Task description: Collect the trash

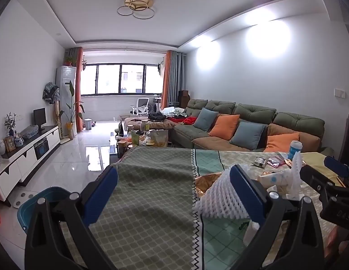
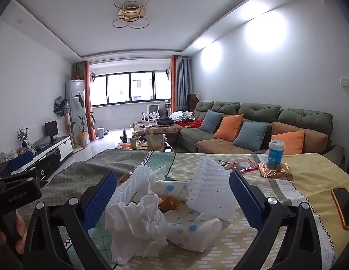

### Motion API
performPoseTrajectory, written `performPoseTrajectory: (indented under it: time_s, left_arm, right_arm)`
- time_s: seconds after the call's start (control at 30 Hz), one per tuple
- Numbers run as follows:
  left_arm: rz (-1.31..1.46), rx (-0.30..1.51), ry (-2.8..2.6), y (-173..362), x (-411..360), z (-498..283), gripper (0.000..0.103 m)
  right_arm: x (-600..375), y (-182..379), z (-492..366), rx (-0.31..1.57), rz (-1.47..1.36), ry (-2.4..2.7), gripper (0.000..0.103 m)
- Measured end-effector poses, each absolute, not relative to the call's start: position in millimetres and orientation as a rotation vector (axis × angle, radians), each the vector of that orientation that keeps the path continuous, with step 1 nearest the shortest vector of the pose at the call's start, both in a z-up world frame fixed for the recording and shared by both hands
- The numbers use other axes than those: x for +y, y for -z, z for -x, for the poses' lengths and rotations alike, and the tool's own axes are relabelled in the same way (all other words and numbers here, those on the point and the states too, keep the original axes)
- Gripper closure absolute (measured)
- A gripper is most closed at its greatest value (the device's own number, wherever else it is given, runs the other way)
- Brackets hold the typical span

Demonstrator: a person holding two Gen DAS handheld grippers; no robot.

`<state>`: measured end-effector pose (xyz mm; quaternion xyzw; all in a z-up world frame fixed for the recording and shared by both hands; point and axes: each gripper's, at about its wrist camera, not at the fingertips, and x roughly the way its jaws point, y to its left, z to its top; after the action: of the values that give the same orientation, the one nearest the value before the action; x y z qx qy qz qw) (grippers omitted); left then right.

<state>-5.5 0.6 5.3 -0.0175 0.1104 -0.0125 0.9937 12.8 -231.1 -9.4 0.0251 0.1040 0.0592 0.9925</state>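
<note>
The trash sits in a heap on the desk [image 2: 309,171], in the lower middle of the right wrist picture. At the front is a crumpled white tissue [image 2: 133,222]. Just behind it lies a paper wrapper with blue dots [image 2: 192,231], and two pieces of white foam net [image 2: 210,191] stick up behind that. Your right claw [image 2: 173,200] is wide open, with the heap between its blue fingers [image 2: 100,200], and the fingers do not squeeze anything.

In the upper right of that picture a blue paper cup [image 2: 275,151] stands on a shiny gold wrapper [image 2: 275,171]. A red packet [image 2: 244,165] lies just left of them. A phone [image 2: 344,207] lies flat at the right edge.

Your left claw [image 1: 174,195] is wide open too. Between its fingers you see only the green checked cloth [image 1: 151,191]. In the left wrist picture a foam net piece [image 1: 217,198] shows behind the right finger, but you cannot tell if it touches. A blue bin [image 1: 39,200] stands on the floor at the lower left. A green sofa [image 1: 253,112] with orange and blue cushions fills the right side behind the desk.
</note>
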Motion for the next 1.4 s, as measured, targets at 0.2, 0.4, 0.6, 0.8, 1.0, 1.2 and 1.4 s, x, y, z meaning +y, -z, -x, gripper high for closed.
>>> performPoseTrajectory:
  time_s: [0.2,0.4,0.6,0.8,1.0,1.2,1.4]
  left_arm:
    - [0.042,0.222,0.029,-5.0,2.5,4.8,0.003]
    - [0.045,0.221,0.034,-5.5,3.1,5.5,0.003]
    - [0.047,0.220,0.038,-5.0,3.6,6.5,0.003]
    - [0.048,0.220,0.043,-4.0,3.9,5.5,0.003]
    - [0.053,0.222,0.044,-2.0,6.6,7.4,0.003]
    - [0.054,0.223,0.042,-1.9,5.6,8.4,0.003]
    - [0.052,0.228,0.042,-1.2,4.7,8.5,0.003]
  right_arm:
    - [-235.5,8.9,-15.0,0.209,-0.053,-0.115,0.004]
    - [-233.9,8.0,-14.4,0.208,-0.056,-0.113,0.004]
    - [-235.2,7.0,-12.6,0.206,-0.058,-0.113,0.004]
    - [-235.1,7.0,-13.2,0.206,-0.056,-0.112,0.004]
    - [-235.6,6.7,-12.8,0.207,-0.057,-0.113,0.004]
    - [-235.4,6.5,-13.1,0.207,-0.057,-0.113,0.004]
    - [-234.7,6.8,-12.5,0.209,-0.059,-0.113,0.004]
